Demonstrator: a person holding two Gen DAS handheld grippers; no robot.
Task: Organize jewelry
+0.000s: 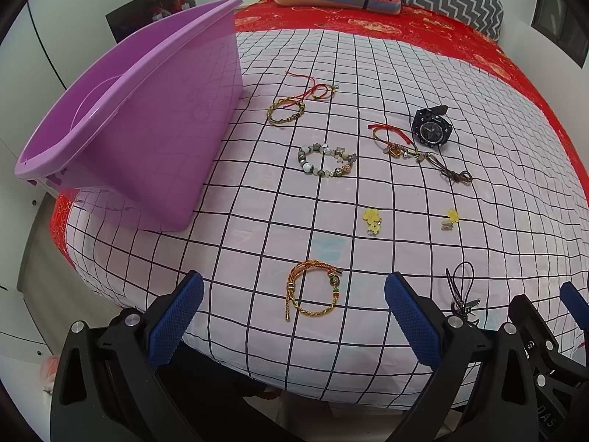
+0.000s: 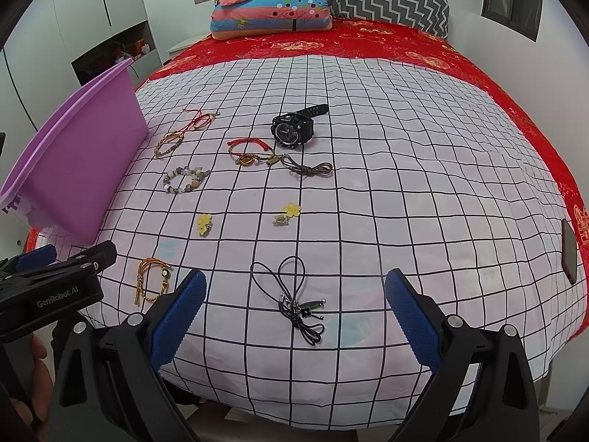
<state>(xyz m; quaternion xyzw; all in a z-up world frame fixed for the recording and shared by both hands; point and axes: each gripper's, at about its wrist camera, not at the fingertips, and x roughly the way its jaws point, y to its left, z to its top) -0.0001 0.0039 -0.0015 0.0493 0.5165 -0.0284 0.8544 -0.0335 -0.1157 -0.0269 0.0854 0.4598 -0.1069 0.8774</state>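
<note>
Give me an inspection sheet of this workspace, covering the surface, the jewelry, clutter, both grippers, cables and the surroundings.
Surface: checked sheet spread over a red bedspread.
Job's things: purple tub at the sheet's left edge, nothing seen inside; black watch; beaded bracelet; gold braided bracelet nearest the left gripper; black cord charm before the right gripper; two yellow flower clips; other cord bracelets lie farther back.
Clutter: dark phone-like slab at the right edge.
Grippers: left gripper open, holding nothing; right gripper open, holding nothing.
Cables: nothing seen.
Surroundings: stacked pillows, white wardrobe.
</note>
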